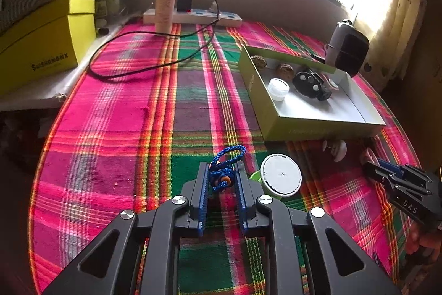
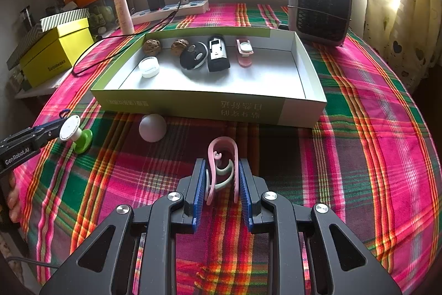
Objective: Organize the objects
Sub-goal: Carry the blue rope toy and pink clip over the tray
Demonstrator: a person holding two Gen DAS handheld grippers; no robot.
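Resting on the plaid table (image 2: 359, 90), left to right: left gripper (image 1: 221, 179), jaws clenched on a blue cord bundle (image 1: 222, 170); a white-topped green spool (image 1: 280, 179) just beside it; right gripper (image 2: 222, 179), jaws grasping a pink clip (image 2: 221, 156). Beyond lies an open green box (image 2: 193, 104) (holding small items).

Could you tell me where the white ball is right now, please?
In the right wrist view the white ball lies on the tablecloth, left of centre, against the green box's front wall, right of the green-based spool.
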